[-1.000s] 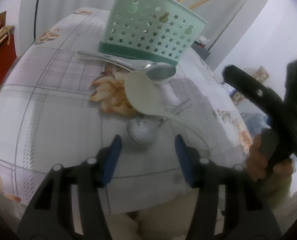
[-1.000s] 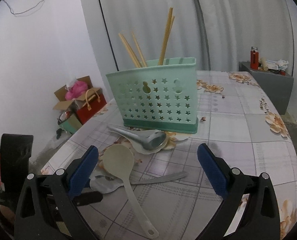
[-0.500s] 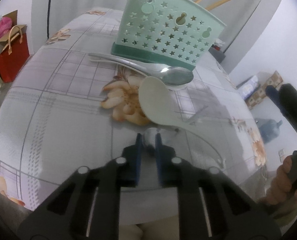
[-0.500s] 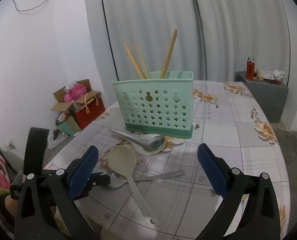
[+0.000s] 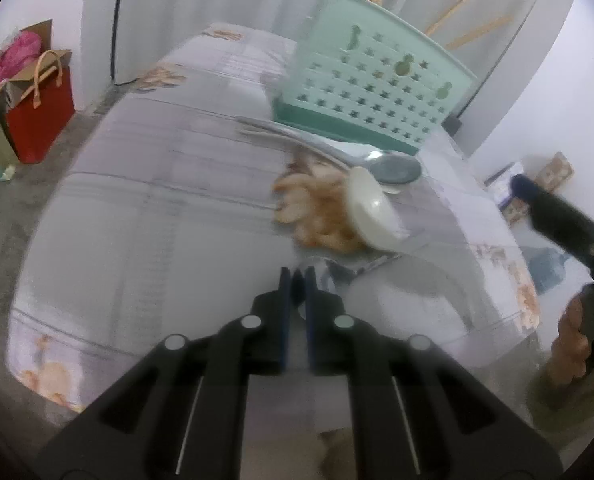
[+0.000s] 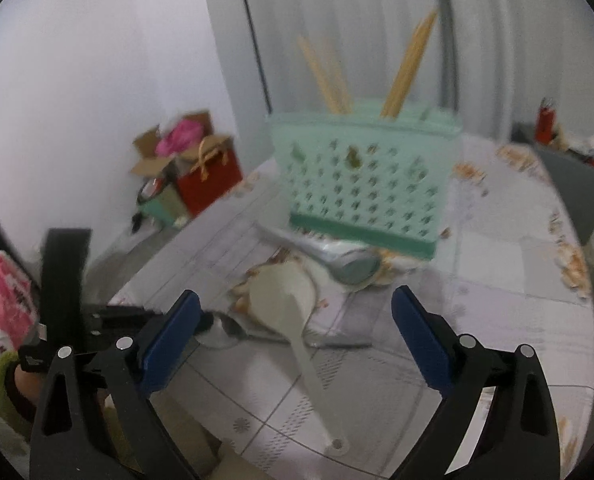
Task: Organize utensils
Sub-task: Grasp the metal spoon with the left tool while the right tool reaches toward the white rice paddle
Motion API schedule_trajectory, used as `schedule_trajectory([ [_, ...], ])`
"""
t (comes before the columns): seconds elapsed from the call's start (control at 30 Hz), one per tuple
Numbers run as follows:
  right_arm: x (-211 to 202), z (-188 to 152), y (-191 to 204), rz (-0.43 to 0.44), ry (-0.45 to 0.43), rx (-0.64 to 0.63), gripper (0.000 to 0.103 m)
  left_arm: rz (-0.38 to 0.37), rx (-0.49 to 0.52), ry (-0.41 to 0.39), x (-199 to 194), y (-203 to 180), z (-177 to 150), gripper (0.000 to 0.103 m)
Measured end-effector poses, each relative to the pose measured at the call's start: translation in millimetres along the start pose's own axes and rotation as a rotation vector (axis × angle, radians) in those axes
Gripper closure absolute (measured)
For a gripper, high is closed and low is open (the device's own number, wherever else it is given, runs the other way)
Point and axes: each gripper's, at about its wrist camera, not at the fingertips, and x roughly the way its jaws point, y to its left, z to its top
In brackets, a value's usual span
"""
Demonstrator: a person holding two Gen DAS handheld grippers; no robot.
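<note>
— Any brand or writing to read?

— None legible; both views are blurred. The pink patterned packet (image 6: pixel 1 300) at nine o'clock in the right wrist view carries print too smeared to make out.

— And the utensils?

— The left gripper (image 5: pixel 297 280) has its blue-padded jaws together on the bowl of a flat steel spoon (image 6: pixel 233 330), whose handle runs under the cream plastic rice paddle (image 6: pixel 293 312). The paddle is smooth and matte, its round blade tilted up, its handle pointing toward six o'clock. At twelve o'clock from it lies a shiny steel ladle (image 5: pixel 393 168), just beside the mint-green plastic caddy (image 5: pixel 373 92) punched with star holes, where wooden chopsticks (image 6: pixel 409 64) stand upright.

— The other gripper?

— The right gripper (image 6: pixel 297 340) hangs with jaws wide apart above the checked, flower-printed tablecloth (image 5: pixel 157 200).
</note>
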Motion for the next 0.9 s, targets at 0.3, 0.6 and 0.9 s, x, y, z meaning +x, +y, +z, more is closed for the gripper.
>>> schedule_trajectory([
  [0.3, 59, 18, 7, 0.046, 0.190, -0.002, 0.015, 0.061, 0.001, -0.028, -20, 34, -1, 0.097],
  [0.6, 90, 30, 43, -0.011, 0.219, -0.140, 0.024, 0.038, -0.017, -0.041, -23, 44, -4, 0.097],
  [0.9, 113, 31, 65, -0.055, 0.272, -0.199, 0.055, 0.011, -0.027, -0.057, -25, 46, -8, 0.097],
])
